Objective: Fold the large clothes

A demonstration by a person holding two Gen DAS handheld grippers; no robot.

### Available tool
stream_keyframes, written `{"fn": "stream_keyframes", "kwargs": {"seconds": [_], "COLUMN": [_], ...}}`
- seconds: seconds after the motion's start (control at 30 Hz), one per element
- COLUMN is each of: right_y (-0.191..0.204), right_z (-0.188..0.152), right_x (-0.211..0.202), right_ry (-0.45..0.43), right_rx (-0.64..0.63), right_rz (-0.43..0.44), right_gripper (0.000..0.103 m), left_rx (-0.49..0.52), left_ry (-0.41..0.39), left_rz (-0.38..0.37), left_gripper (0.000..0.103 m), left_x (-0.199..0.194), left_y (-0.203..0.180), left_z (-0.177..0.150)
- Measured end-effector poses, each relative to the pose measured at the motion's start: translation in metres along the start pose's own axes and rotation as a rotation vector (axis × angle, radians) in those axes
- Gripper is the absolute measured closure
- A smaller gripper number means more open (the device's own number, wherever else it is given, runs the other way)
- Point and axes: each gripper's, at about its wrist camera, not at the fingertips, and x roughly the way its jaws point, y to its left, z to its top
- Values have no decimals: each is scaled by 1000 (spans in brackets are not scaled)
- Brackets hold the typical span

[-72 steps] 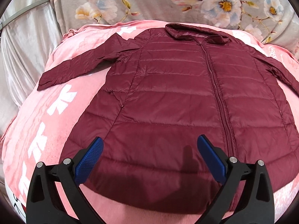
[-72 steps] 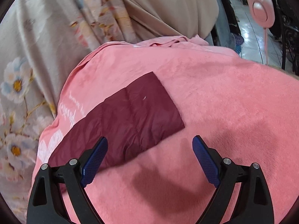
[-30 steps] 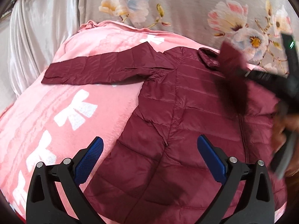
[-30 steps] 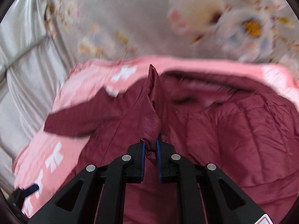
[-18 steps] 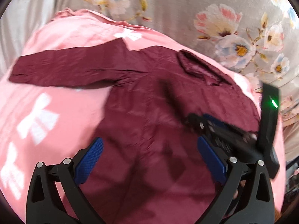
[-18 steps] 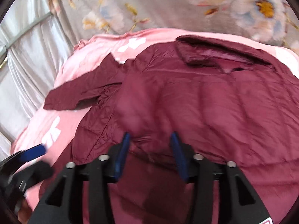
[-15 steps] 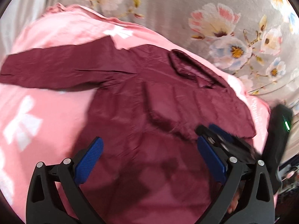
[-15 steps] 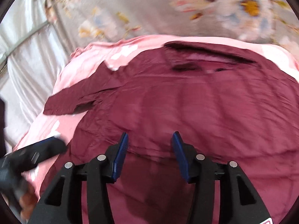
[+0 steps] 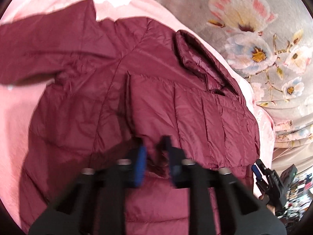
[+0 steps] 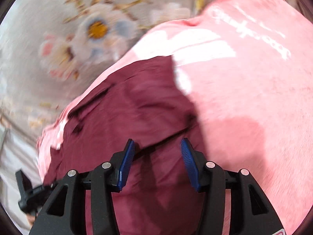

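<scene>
1. A pink blanket (image 9: 13,117) covered the bed, against a floral curtain (image 9: 254,49).
2. The jacket (image 9: 82,105) lay on the blanket, one sleeve (image 9: 195,121) folded across its chest.
3. The left gripper (image 9: 153,154) was blurred, jaws nearly together over the sleeve; grip unclear.
4. The right gripper (image 10: 156,162) hung spread above the jacket's edge.

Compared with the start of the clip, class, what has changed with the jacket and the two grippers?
The right sleeve now lies folded across the maroon puffer jacket; the right gripper carried it over and let go, open. The left gripper has narrowed over the fabric. The left sleeve stays spread on the pink blanket.
</scene>
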Motion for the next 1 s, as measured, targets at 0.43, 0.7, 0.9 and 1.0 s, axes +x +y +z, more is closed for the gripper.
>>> {"fn": "stream_keyframes", "kwargs": {"seconds": [0.43,0.7,0.9,1.0], "right_y": [38,17,12,16], "right_z": [19,8,2,2], "right_x": [-18,14,27,23], "right_ry": [-171,-84,-36,-19], "right_rx": [-119,-171,-195,-223], "right_rz": [-5,-189,-225,-260], "right_gripper": [100,101,101,99], "left_rx": [130,176,231,252], "left_ry": [-167,-81,-110,-118], "left_rz": [173,265,310,329], "left_gripper": [101,100,100,98], "left_x": [-37,10,16,15], "left_y": [-11,6,-1,-3], "left_z": [13,-20,-29,-30]}}
